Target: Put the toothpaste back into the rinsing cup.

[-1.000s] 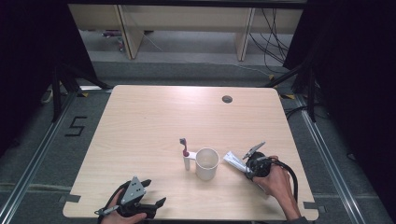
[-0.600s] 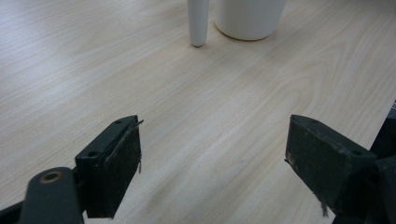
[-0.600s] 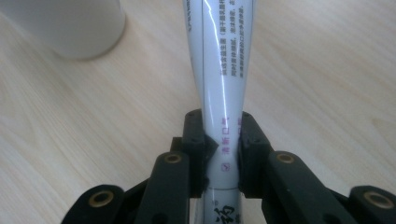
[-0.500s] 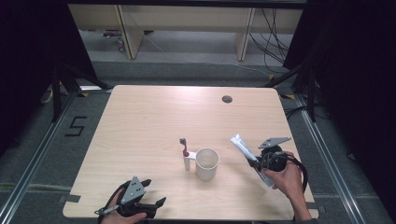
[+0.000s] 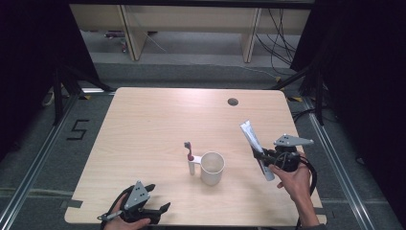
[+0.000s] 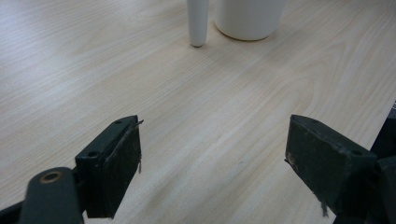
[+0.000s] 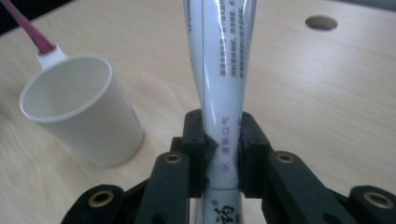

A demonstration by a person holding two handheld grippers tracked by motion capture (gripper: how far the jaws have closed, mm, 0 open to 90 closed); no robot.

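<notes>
Two claws are at work here, and one has the job in its grip. The right claw (image 5: 262, 158) is pinched tight on a white tube (image 5: 255, 146), most likely toothpaste, and holds it up off the counter (image 5: 158, 120), at about 3 o'clock from the white cup (image 5: 212, 167). In the right gripper view the tube (image 7: 219, 74) is squashed thin where the black pads bite it, near its lower half, and the long upper part sticks out far past them. That is the first worry: the tube is smooth and soft, so it could slide or twist in the claw if the hand tips fast. Paste might also ooze out if the cap is loose, though I cannot see the cap. My guess is that the tube is meant for the cup, which is light and empty, so a bump from the long end could knock it over or push it away. A toothbrush (image 5: 188, 151) stands just beside the cup at about 9 o'clock, touching or nearly touching it, and it looks easy to topple too. If the tube drops in slanted, its weight on the rim could tip the cup. The left claw (image 5: 158, 211) rests low at about 7 o'clock from the cup, jaws wide apart and holding nothing, well clear of the cup, so it cannot steady it from there.
</notes>
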